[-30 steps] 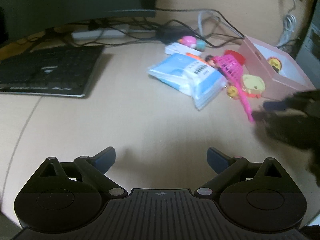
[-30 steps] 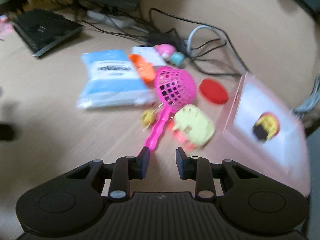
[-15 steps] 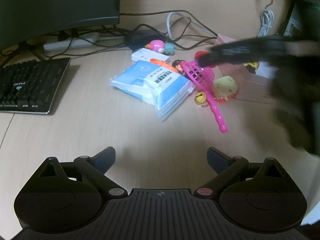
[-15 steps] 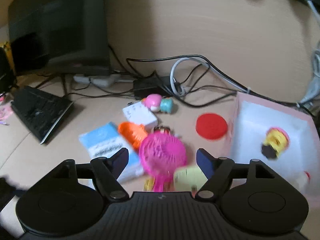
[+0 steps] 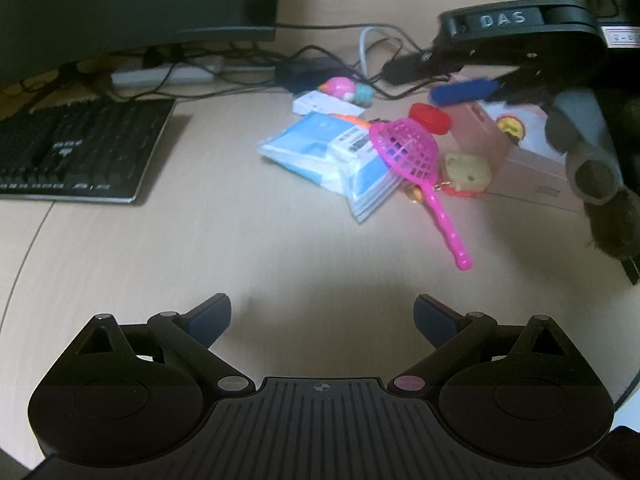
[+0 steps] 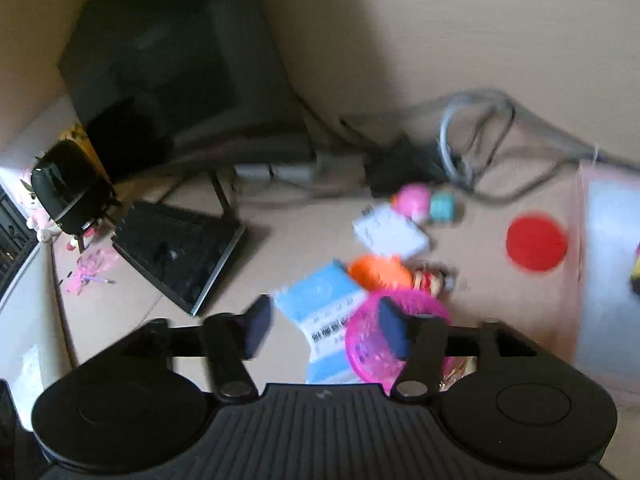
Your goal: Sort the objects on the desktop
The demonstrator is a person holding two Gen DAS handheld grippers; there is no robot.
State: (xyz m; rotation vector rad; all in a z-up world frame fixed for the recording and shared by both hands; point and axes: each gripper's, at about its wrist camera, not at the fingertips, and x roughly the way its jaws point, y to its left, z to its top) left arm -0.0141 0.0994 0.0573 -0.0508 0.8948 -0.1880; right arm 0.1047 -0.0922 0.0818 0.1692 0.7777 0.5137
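A pile of small objects lies on the desk: a pink plastic scoop (image 5: 416, 164), a blue tissue pack (image 5: 332, 156), a yellow toy (image 5: 466, 170), a red disc (image 5: 430, 117) and a white card (image 5: 324, 104). A pink box (image 5: 524, 160) with a yellow figure (image 5: 510, 126) inside stands at the right. My left gripper (image 5: 322, 316) is open and empty over bare desk, short of the pile. My right gripper (image 6: 324, 326) is open and empty, raised above the scoop (image 6: 384, 344) and tissue pack (image 6: 320, 300); it also shows in the left wrist view (image 5: 464, 88).
A black keyboard (image 5: 76, 152) lies at the left, with a monitor (image 5: 132, 4) behind it. A power strip (image 5: 168, 76) and tangled cables (image 5: 372, 52) run along the back. A pink-and-teal toy (image 5: 346, 89) sits by the card. A black speaker (image 6: 70, 186) stands far left.
My right gripper has risen and swung left over the pile, staying open. My left gripper has held open and shifted little.
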